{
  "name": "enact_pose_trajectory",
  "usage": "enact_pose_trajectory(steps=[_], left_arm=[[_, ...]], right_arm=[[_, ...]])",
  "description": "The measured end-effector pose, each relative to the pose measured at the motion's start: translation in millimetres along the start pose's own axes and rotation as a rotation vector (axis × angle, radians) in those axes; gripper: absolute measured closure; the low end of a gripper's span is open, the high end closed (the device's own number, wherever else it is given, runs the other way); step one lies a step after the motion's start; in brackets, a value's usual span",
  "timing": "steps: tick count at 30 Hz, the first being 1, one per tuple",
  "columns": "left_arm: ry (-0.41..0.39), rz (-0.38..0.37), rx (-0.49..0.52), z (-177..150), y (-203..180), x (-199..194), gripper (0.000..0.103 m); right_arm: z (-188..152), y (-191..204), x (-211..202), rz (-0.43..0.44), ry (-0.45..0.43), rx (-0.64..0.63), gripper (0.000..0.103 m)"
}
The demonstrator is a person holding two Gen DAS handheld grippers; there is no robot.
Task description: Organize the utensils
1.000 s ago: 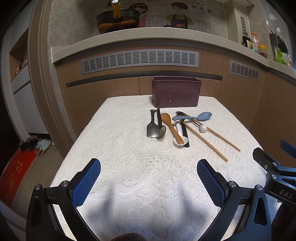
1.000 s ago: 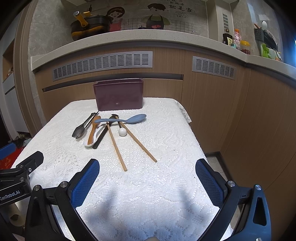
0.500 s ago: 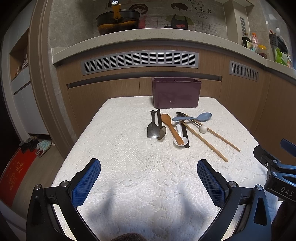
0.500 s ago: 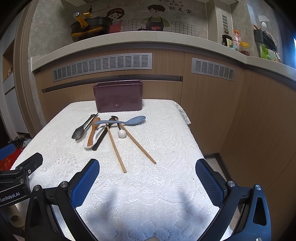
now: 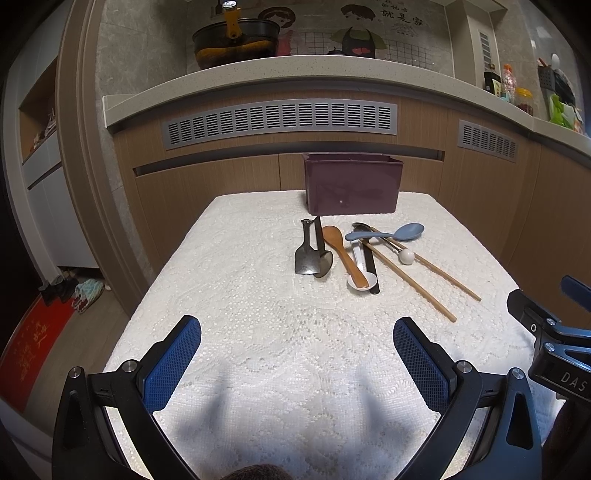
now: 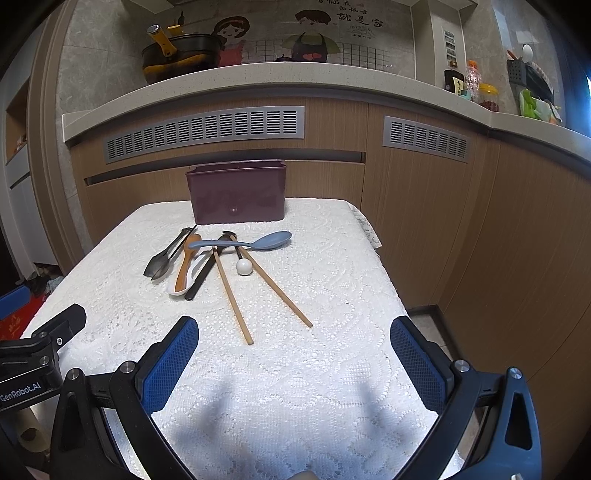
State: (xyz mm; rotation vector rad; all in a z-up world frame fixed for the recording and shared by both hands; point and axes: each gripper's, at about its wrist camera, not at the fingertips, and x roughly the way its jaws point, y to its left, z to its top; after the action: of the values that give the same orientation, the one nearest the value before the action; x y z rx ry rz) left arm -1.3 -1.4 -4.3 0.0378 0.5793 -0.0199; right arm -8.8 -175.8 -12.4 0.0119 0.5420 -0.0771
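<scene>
We list: left gripper (image 5: 297,354) and right gripper (image 6: 294,352), both spread wide, holding nothing; utensils heaped mid-frame before the purple bin (image 6: 236,194) on the worktop (image 6: 332,295).

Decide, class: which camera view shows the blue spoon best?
The right wrist view: the blue spoon lies nearer the middle, bowl and handle unobstructed across the other utensils. The left wrist view also shows the whole spoon, only farther off to the right.

On the left gripper (image 6: 33,369), at the edge of the right wrist view, we read "GenRobot.AI". The right gripper (image 5: 554,354) shows "DAS", cut off. The wall picture (image 6: 332,22) carries Chinese characters, perhaps "就是家".
</scene>
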Motion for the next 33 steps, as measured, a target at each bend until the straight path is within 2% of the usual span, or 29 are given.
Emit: enact_pose_trajectory(steps=[9, 15, 20, 26, 28, 29, 31, 32, 33], left_arm=[[0.025, 0.009, 0.006, 3, 1, 7, 0.000], [0.084, 0.001, 0.011, 11, 2, 28, 0.000], [0.057, -0.016, 0.036, 52, 14, 57, 0.000], [0.050, -0.019, -0.024, 110, 55, 103, 0.000], [0.047, -0.016, -0.041, 120, 68, 116, 0.000], [0.052, -0.021, -0.045, 123, 74, 123, 0.000], [0.071, -0.056, -0.060, 125, 84, 136, 0.000], [0.082, -0.074, -0.076, 125, 90, 143, 0.000], [0.090, -0.084, -0.093, 124, 93, 148, 0.000]], right_arm=[[1, 1, 6, 0.002, 0.012, -0.003, 0.000], [17, -2, 25, -0.016, 0.002, -0.034, 0.000], [56, 0, 66, -0.005, 0.047, -0.057, 0.000], [97, 15, 137, -0.025, 0.186, -0.131, 0.000], [97, 21, 149, 0.021, 0.206, -0.163, 0.000], [94, 23, 152, 0.064, 0.211, -0.177, 0.004], [86, 30, 158, 0.164, 0.237, -0.211, 0.039], [80, 33, 161, 0.207, 0.265, -0.218, 0.069], [76, 36, 164, 0.238, 0.289, -0.214, 0.077]])
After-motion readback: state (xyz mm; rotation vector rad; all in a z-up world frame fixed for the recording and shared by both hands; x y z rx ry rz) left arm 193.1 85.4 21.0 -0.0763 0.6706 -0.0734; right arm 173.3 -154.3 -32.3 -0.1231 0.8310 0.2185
